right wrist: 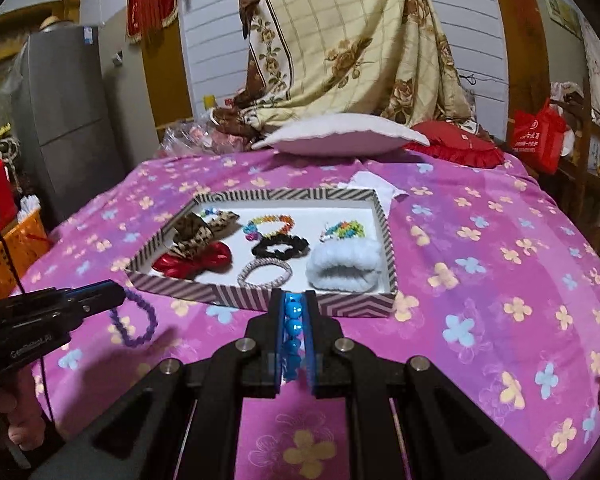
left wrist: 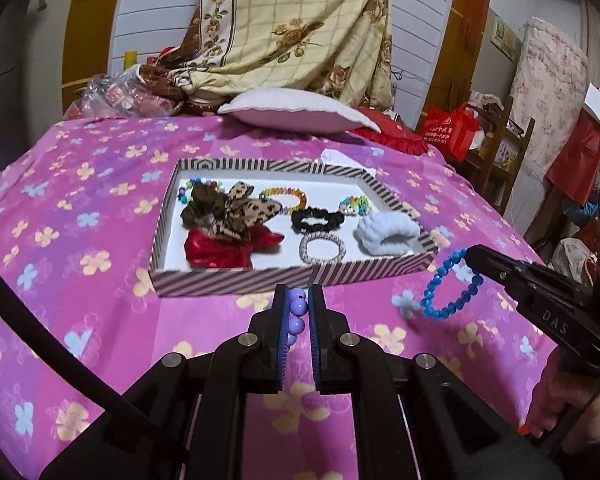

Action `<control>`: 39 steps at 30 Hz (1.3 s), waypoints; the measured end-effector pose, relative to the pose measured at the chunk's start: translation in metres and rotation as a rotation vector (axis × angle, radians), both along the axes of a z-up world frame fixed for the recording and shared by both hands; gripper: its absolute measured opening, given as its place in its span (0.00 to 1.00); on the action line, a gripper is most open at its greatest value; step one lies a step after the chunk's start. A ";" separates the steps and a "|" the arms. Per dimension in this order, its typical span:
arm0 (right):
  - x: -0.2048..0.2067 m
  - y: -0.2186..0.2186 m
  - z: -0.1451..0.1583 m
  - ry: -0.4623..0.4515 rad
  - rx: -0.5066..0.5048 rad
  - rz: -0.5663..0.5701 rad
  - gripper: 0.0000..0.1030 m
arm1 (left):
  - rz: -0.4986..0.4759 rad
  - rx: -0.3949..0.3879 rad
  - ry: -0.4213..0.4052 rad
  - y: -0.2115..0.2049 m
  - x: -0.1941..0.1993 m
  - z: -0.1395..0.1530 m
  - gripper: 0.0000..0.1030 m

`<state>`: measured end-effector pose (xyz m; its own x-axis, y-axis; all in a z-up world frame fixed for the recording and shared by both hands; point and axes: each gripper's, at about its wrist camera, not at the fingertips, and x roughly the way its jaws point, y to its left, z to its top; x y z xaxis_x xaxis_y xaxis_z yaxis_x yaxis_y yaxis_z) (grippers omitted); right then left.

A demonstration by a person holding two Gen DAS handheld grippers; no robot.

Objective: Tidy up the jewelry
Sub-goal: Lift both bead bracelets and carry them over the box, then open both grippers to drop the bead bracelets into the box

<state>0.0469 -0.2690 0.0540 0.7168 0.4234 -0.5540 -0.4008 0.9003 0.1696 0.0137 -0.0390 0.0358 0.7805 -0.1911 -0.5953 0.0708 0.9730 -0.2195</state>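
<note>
A striped tray sits on the pink flowered bedspread and holds hair ties, bows and bead bracelets. My left gripper is shut on a purple bead bracelet, held just in front of the tray's near wall; the bracelet hangs as a loop in the right wrist view. My right gripper is shut on a blue bead bracelet, also in front of the tray; it hangs as a loop in the left wrist view.
In the tray lie a red bow, leopard bows, a black scrunchie, a grey hair tie and a white fluffy band. A white pillow and red cushion lie behind.
</note>
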 end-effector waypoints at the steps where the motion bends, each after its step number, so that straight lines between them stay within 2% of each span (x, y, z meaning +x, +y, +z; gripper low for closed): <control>1: 0.000 0.000 0.001 -0.002 0.014 0.008 0.08 | -0.001 -0.006 -0.002 0.001 0.001 0.002 0.00; 8: 0.003 0.007 0.000 -0.013 -0.002 -0.004 0.08 | -0.020 -0.038 -0.025 0.002 0.014 0.019 0.00; 12: 0.012 0.011 0.002 -0.009 0.008 -0.002 0.08 | -0.045 -0.019 -0.048 -0.004 0.032 0.036 0.00; 20: 0.066 0.014 0.026 -0.004 0.061 -0.037 0.08 | -0.042 -0.058 -0.036 -0.010 0.092 0.055 0.00; 23: 0.098 0.019 0.019 0.027 0.071 -0.056 0.08 | -0.029 -0.079 -0.011 -0.013 0.123 0.050 0.00; 30: 0.163 0.042 -0.013 0.108 0.089 -0.067 0.08 | 0.025 -0.049 0.057 -0.011 0.180 0.021 0.00; 34: 0.195 0.061 -0.027 0.151 0.099 -0.039 0.08 | 0.076 -0.024 0.117 -0.003 0.186 -0.006 0.00; 39: 0.223 0.067 -0.039 0.169 0.127 -0.079 0.08 | 0.092 0.021 0.125 0.001 0.185 -0.022 0.00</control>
